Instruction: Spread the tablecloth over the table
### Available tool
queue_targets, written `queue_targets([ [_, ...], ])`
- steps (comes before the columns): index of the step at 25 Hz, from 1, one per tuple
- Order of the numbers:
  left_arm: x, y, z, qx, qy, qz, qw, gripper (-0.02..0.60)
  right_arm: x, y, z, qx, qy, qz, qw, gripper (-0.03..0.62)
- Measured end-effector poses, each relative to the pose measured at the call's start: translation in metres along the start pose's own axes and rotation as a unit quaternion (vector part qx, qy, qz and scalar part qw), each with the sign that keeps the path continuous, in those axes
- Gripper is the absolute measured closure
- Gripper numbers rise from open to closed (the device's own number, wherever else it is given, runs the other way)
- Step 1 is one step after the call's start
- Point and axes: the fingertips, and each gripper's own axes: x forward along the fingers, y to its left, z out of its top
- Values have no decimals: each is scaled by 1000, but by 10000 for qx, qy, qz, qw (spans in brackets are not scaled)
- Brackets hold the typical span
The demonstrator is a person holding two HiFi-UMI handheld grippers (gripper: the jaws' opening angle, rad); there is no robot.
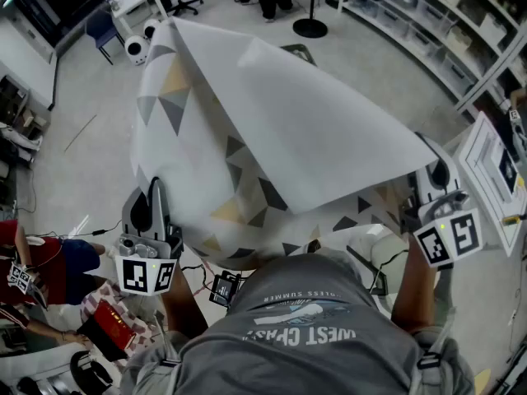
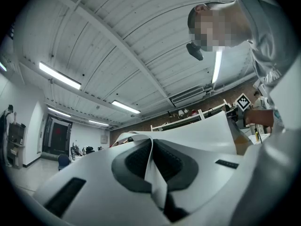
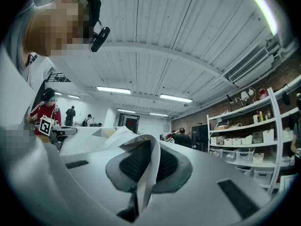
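My left gripper (image 1: 153,194) and right gripper (image 1: 431,171), jaws each pinching the tablecloth (image 1: 280,130), near edge running nine to three o'clock, sheet billowing toward twelve

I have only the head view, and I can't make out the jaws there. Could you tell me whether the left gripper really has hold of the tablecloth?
Observer: Yes. In the left gripper view, the left gripper is shut on a folded edge of the tablecloth, which is pinched between its dark pads.
Operator: Thank you. And the right one?
Observer: The right gripper view shows the right gripper shut on the cloth too, with a strip of the edge curling up out of its jaws.
Operator: Is either grip only at the tips?
Observer: No. In both gripper views the cloth runs well down between the pads.
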Motion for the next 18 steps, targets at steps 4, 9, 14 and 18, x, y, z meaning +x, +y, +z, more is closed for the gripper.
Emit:
queue_targets([
  [4,-1,1,0,-9,-12,-51,10000,581,-3,2,-1,36,25,-56,10000,582],
  [9,-1,2,-5,-52,-8,-136,9999,581,-10,5,1,96,43,-167,9998,582],
  [14,8,-2,-13,-116,74,-208,9997,581,-11,-7,-4,417,30,-251,9988,582],
  [18,23,-8,-24,-129,188,-212,9995,581,-1,-25,-11,476,32,-227,9986,580],
])
